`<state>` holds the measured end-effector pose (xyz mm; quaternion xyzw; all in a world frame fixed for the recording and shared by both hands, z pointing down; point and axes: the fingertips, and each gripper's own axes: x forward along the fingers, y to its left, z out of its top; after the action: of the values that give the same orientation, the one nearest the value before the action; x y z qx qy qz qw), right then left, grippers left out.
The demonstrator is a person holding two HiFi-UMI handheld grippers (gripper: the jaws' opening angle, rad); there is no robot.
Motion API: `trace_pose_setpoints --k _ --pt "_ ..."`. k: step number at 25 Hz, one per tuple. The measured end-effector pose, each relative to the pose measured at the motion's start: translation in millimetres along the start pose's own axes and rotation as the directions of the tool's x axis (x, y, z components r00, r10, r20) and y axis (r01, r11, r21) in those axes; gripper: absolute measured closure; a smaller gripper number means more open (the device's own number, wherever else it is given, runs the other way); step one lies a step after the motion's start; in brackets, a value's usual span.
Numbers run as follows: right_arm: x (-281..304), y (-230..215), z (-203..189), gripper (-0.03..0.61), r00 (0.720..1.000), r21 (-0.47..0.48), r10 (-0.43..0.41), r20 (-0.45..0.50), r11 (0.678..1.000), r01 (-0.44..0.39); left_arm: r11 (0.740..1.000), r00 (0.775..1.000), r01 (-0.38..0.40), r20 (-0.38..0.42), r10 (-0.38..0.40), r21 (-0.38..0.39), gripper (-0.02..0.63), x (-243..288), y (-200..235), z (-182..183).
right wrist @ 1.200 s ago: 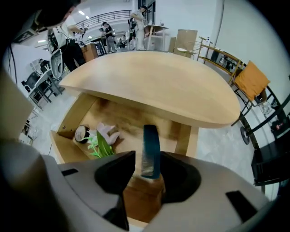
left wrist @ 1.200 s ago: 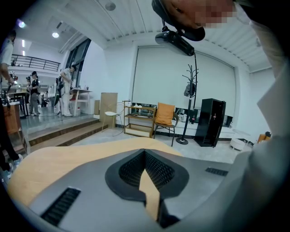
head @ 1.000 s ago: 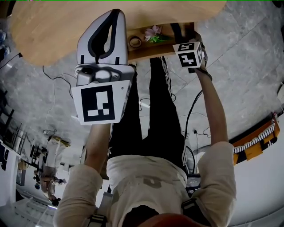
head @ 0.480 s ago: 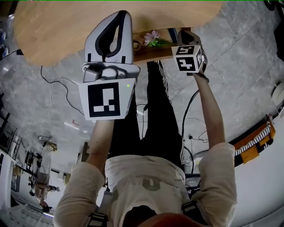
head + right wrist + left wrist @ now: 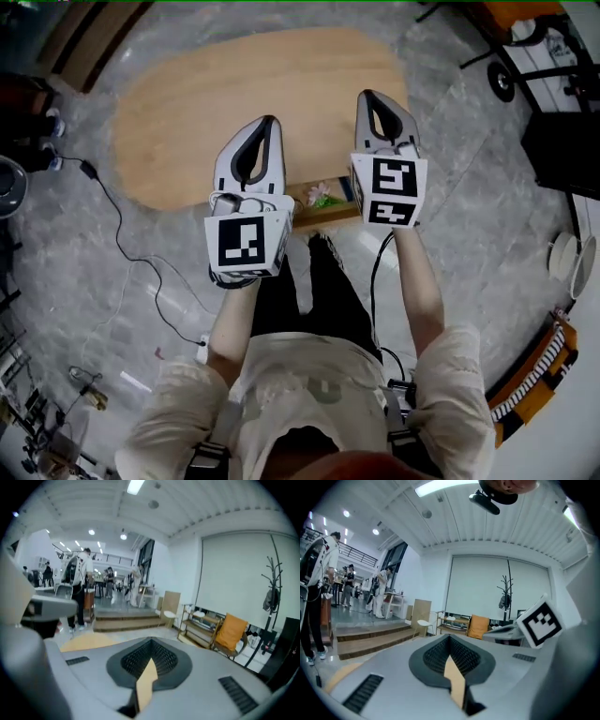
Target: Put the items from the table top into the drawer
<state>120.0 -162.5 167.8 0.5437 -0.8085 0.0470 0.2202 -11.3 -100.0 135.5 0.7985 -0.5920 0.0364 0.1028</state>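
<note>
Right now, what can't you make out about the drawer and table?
- Drawer: head view, the left gripper and right gripper cover most of it; only a pink flower shows.
- Table top near edge: head view, hidden under both grippers.
- Both gripper views: aimed over the table, drawer out of frame.

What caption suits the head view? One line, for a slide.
Jaws shut, left gripper and right gripper hover above the wooden table; pink flower in the open drawer.
</note>
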Motion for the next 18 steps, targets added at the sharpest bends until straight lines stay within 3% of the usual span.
trace_pose_setpoints --k 4,7,12,18 --pt "-82 26 133 0.574 0.979 0.063 -0.002 0.206 0.998 -0.011 0.997 0.997 -0.06 0.04 0.062 -0.047 0.606 -41 13 88" --pt "-136 49 192 0.574 0.953 0.061 0.036 0.302 0.996 -0.057 0.995 0.995 -0.07 0.061 0.074 -0.07 0.606 -71 10 141" --pt "-161 101 221 0.574 0.923 0.02 0.118 0.367 0.991 -0.135 0.997 0.99 -0.082 0.116 0.082 -0.013 0.606 -106 22 192" --pt "-193 140 219 0.574 0.901 -0.029 0.168 0.4 0.985 -0.171 0.995 0.985 -0.093 0.151 0.088 0.029 0.606 -145 26 193"
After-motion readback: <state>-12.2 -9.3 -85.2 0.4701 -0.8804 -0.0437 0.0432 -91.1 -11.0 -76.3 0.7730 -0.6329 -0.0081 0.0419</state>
